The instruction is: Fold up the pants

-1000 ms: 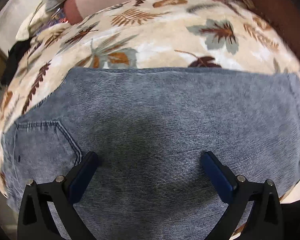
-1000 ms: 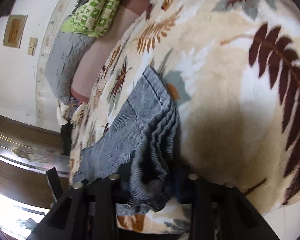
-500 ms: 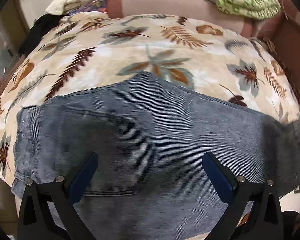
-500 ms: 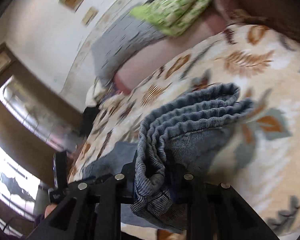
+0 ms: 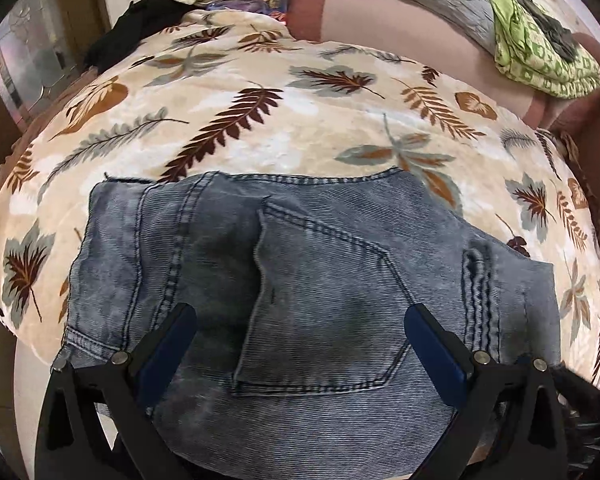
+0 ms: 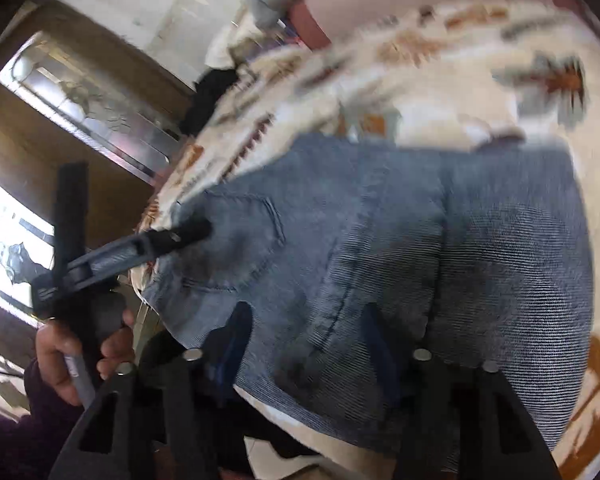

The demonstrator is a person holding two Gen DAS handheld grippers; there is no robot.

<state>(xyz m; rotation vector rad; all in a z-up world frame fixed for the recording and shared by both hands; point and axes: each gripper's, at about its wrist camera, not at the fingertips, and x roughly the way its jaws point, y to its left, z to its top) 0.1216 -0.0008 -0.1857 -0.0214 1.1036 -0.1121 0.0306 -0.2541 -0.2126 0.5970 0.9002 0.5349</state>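
Only rightward: hand (image 6: 80,344) beside pants (image 6: 420,248).

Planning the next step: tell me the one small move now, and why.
Probably lower the open left gripper and press the pocket flat: the jeans lie folded on the blanket, a ridge stands along the pocket's edge, and the right gripper is open too.

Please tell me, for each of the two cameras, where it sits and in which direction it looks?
Left wrist: sits on the left gripper, looking down and forward over the folded jeans on the leaf-print blanket; both open fingers show.
Right wrist: sits on the right gripper, looking down at the jeans, blurred; its fingers, the left gripper and the left hand show.
Shared: jeans, blanket.
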